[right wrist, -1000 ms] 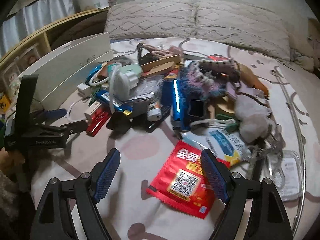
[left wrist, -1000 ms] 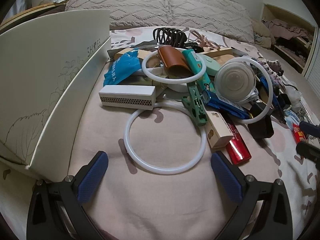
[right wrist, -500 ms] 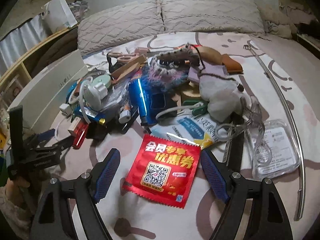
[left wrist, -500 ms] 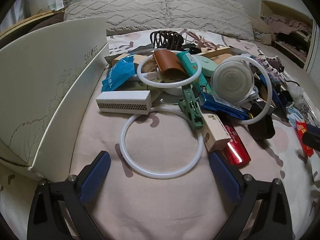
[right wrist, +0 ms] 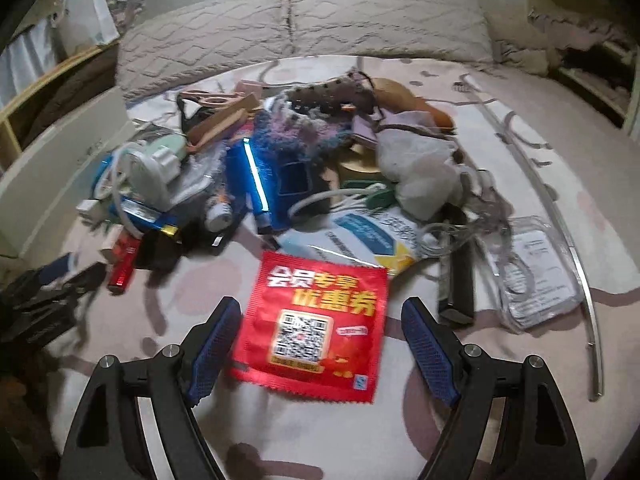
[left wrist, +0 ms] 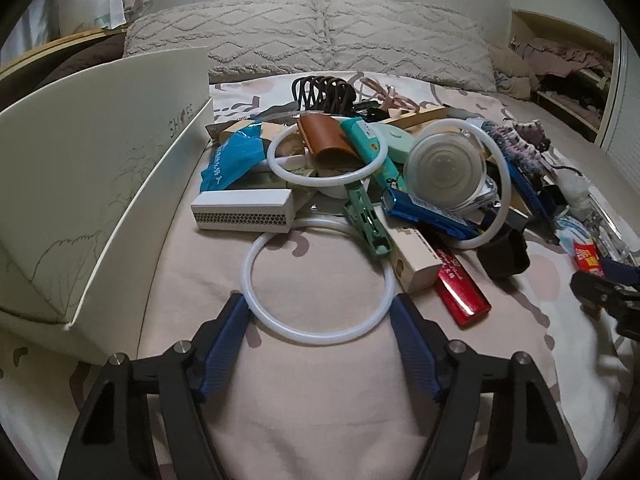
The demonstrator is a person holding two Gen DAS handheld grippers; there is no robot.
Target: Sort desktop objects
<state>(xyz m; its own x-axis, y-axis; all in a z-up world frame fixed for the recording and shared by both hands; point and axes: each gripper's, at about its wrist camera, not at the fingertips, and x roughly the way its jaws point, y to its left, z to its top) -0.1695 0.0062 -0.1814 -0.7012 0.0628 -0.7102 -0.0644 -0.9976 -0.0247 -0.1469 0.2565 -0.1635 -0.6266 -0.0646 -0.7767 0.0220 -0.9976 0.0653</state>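
Note:
A white plastic ring (left wrist: pixel 316 338) lies flat on the pink bedspread at the near edge of a heap of small objects. My left gripper (left wrist: pixel 318 304) is low over it and its jaws are closing. The ring's near half is between the blue pads (left wrist: pixel 224 344), which reach its sides; the ring keeps its round shape. A red foil packet (right wrist: pixel 316 320) with a QR code lies flat in front of my right gripper (right wrist: pixel 320 304). That gripper stands open, a finger on each side of the packet and clear of it.
A white shoe-box lid (left wrist: pixel 100 184) stands on edge at the left. The heap holds a white perforated box (left wrist: pixel 244 210), a green clip (left wrist: pixel 366 220), a red tube (left wrist: pixel 460 288), two more rings and a blue pouch (right wrist: pixel 248 176). Pillows (left wrist: pixel 312 40) lie behind; a clear bag (right wrist: pixel 536 268) lies at the right.
The left jaws have narrowed from wide open to the sides of the white ring. The right gripper has swung so the red packet now sits centred between its fingers.

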